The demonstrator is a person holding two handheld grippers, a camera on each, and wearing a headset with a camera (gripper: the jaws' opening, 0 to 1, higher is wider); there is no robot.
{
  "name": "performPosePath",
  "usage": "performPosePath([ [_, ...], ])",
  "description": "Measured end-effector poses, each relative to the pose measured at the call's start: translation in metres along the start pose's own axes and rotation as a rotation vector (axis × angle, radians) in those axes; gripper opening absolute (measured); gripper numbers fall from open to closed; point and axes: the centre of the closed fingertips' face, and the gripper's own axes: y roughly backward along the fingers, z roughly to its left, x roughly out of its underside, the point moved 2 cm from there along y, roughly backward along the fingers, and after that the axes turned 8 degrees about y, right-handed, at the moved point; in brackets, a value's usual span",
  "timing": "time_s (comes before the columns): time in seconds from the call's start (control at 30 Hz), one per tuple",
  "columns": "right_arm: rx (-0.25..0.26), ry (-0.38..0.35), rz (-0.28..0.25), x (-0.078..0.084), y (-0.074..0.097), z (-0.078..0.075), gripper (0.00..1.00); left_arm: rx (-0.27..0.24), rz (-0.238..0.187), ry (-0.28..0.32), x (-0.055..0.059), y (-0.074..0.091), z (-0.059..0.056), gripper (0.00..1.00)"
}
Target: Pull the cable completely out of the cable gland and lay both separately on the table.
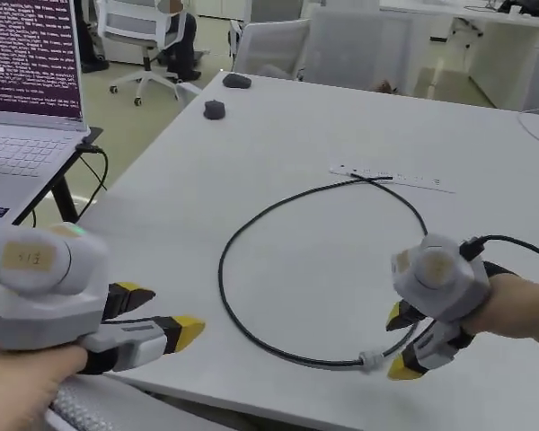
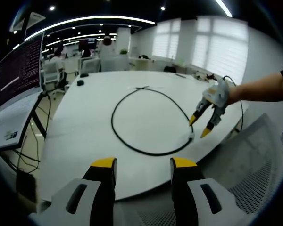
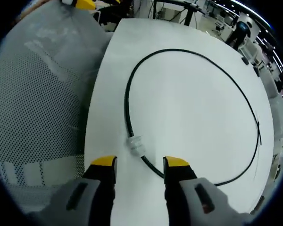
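Note:
A black cable point(image 1: 229, 247) lies in a wide loop on the white table point(image 1: 287, 135), its ends crossing at the far side. A small white cable gland point(image 1: 370, 361) sits on the cable near the table's front edge. My right gripper point(image 1: 398, 343) hovers open just right of the gland. In the right gripper view the gland point(image 3: 136, 145) lies just ahead of the open jaws point(image 3: 139, 164), and the cable point(image 3: 132, 89) runs between them. My left gripper point(image 1: 166, 312) is open at the front left, off the table edge and far from the cable point(image 2: 114, 127).
An open laptop point(image 1: 27, 81) stands on a stand at the left. A clear ruler point(image 1: 391, 178) lies beyond the loop, with two dark mice point(image 1: 215, 109) at the far edge. A mesh chair back point(image 3: 42, 94) is in front of the table, and office chairs point(image 1: 148, 36) stand behind.

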Motion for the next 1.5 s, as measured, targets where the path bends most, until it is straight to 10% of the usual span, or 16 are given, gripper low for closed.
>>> performPosePath([
  [0.43,-0.049,0.041,0.008,-0.004,-0.019,-0.002,0.14,0.016,0.011,-0.016,0.001,-0.001,-0.002,0.47],
  [0.57,-0.051,0.002,-0.007,-0.003,-0.015,0.005,0.13,0.042,0.040,-0.147,-0.001,-0.003,-0.008,0.53],
  [0.7,-0.065,-0.164,-0.132,-0.017,0.001,0.014,0.13,0.000,0.126,-0.413,-0.010,-0.003,-0.013,0.52],
  [0.9,-0.086,-0.291,-0.282,-0.049,0.034,0.031,0.13,0.150,0.065,-0.585,-0.040,-0.020,-0.077,0.52],
  [1.07,-0.088,-0.349,-0.347,-0.067,0.056,0.037,0.13,0.342,0.128,-0.667,-0.026,-0.042,-0.132,0.46],
  [1.33,-0.150,-0.325,-0.397,-0.097,0.086,0.051,0.13,0.531,0.207,-0.756,-0.002,-0.049,-0.167,0.37],
  [1.5,-0.167,-0.301,-0.399,-0.107,0.093,0.055,0.13,0.541,0.218,-0.784,-0.002,-0.053,-0.169,0.36],
])
